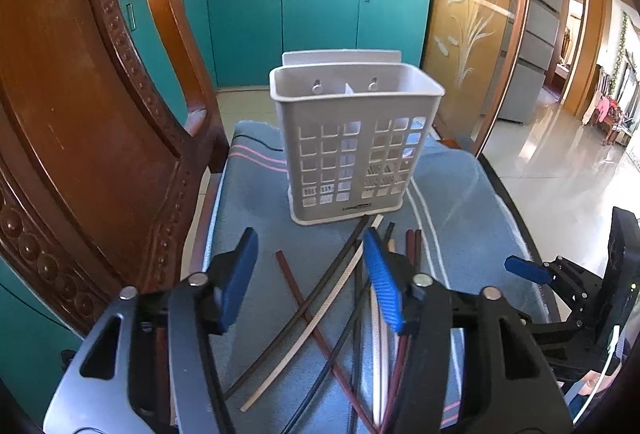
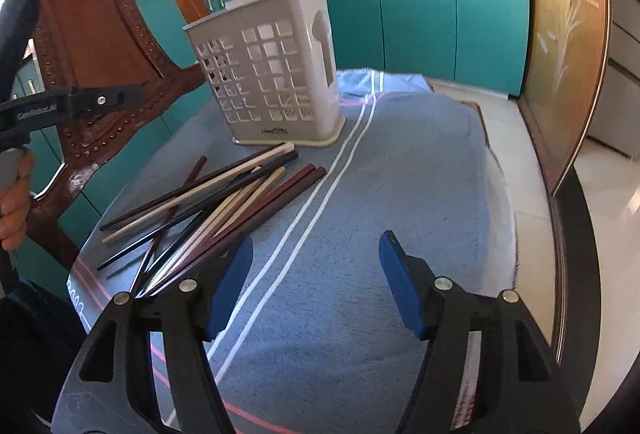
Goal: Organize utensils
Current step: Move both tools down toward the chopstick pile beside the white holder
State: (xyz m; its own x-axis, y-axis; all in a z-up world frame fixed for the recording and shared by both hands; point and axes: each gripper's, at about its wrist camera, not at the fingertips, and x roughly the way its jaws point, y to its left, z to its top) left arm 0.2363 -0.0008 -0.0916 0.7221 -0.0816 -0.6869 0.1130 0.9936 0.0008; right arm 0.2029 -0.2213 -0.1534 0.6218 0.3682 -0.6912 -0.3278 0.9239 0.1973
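Left wrist view: one utensil caddy (image 1: pixel 352 142), upright on towel (image 1: pixel 256 194), 12 o'clock.
Chopsticks (image 1: pixel 320 298): roughly ten, between and beneath left gripper (image 1: pixel 310 274), spread wide, empty.
Right gripper (image 2: pixel 316 274): spread wide, empty; chopsticks (image 2: pixel 224 202) at 10 o'clock.

blue towel (image 2: pixel 400 162), holder (image 1: pixel 352 138), chopsticks (image 2: pixel 224 202)

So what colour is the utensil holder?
Light grey utensil holder, clearest in the left wrist view.

One utensil basket (image 1: pixel 352 142), one blue towel (image 2: pixel 400 174), and roughly ten chopsticks (image 2: pixel 224 202).
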